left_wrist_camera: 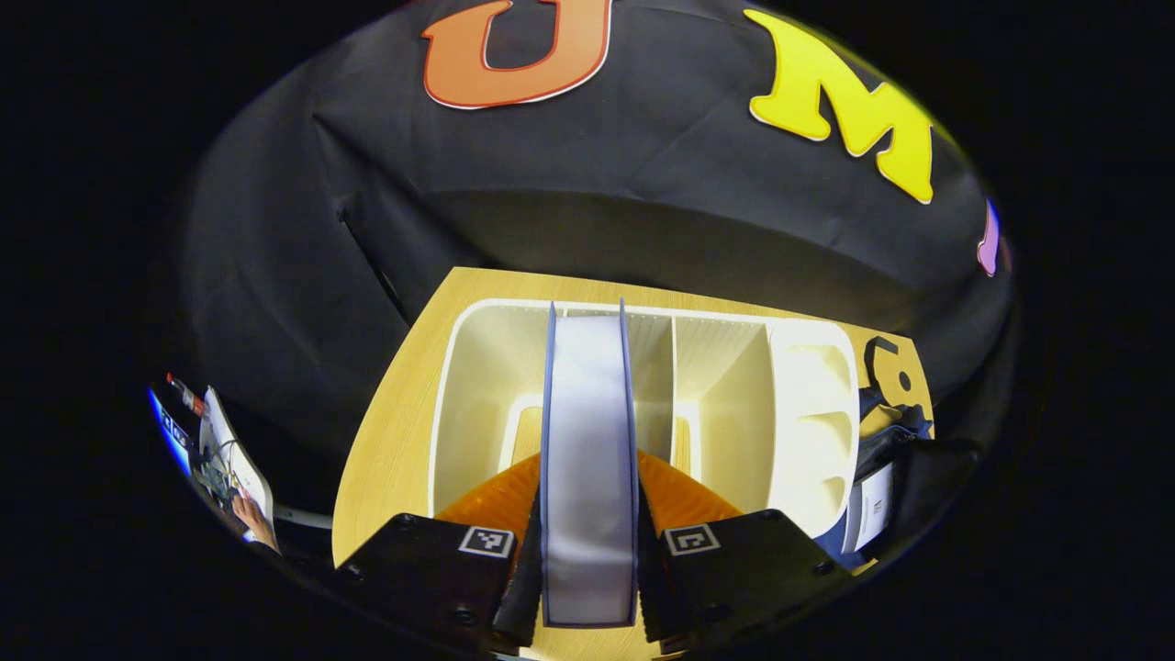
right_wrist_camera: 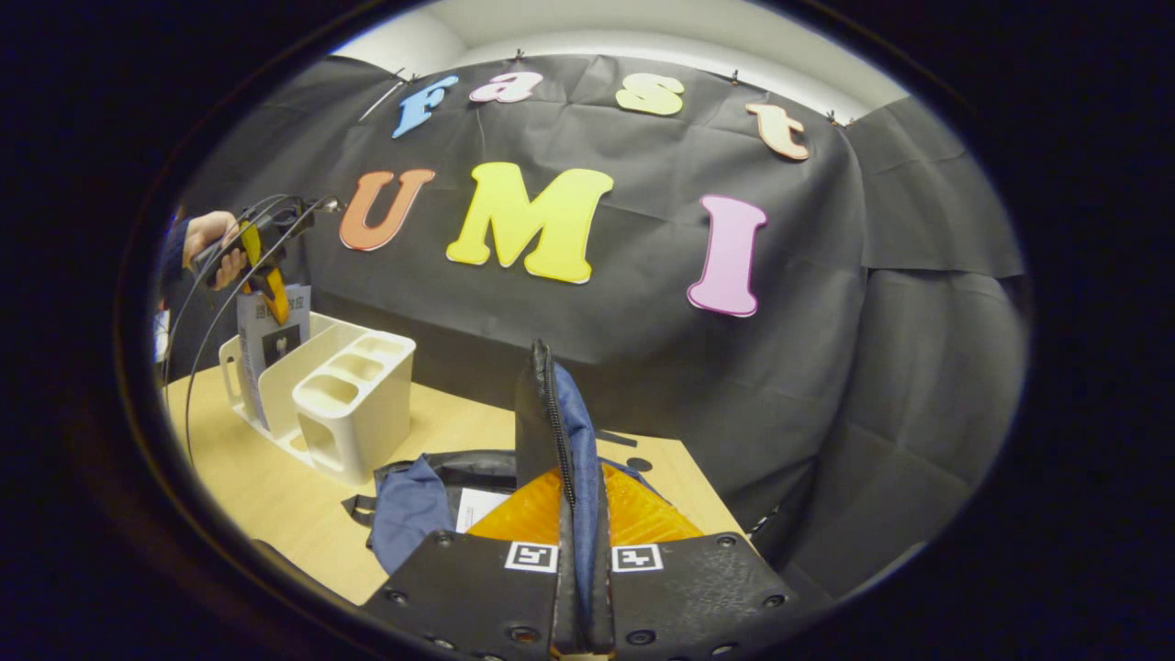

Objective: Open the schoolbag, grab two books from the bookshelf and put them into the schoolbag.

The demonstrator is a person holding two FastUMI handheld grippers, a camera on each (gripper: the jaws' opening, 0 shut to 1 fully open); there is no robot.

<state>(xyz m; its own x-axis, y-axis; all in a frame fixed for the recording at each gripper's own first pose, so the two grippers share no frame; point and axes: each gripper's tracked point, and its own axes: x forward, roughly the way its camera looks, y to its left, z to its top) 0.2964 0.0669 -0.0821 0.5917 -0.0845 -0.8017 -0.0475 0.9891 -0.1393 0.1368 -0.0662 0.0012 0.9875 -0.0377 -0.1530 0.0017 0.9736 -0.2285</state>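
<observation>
In the left gripper view my left gripper (left_wrist_camera: 587, 551) is shut on a book (left_wrist_camera: 589, 441), seen edge-on with pale pages and a blue cover, standing over the white bookshelf (left_wrist_camera: 808, 404). In the right gripper view that same gripper (right_wrist_camera: 264, 275), held by a hand, grips the book (right_wrist_camera: 266, 344) above the bookshelf (right_wrist_camera: 353, 404) at the far left. My right gripper (right_wrist_camera: 580, 560) is shut on the schoolbag's flap (right_wrist_camera: 555, 413), black and blue with a zipper, holding it upright. The schoolbag (right_wrist_camera: 408, 509) lies open on the wooden table, with a white book (right_wrist_camera: 482, 505) inside.
The wooden table (right_wrist_camera: 248, 496) carries the bookshelf at the back left and the schoolbag at the front. The bag (left_wrist_camera: 895, 441) lies just right of the shelf in the left gripper view. The shelf has round cup holes (right_wrist_camera: 358, 367) at its near end. Cables trail from the left gripper.
</observation>
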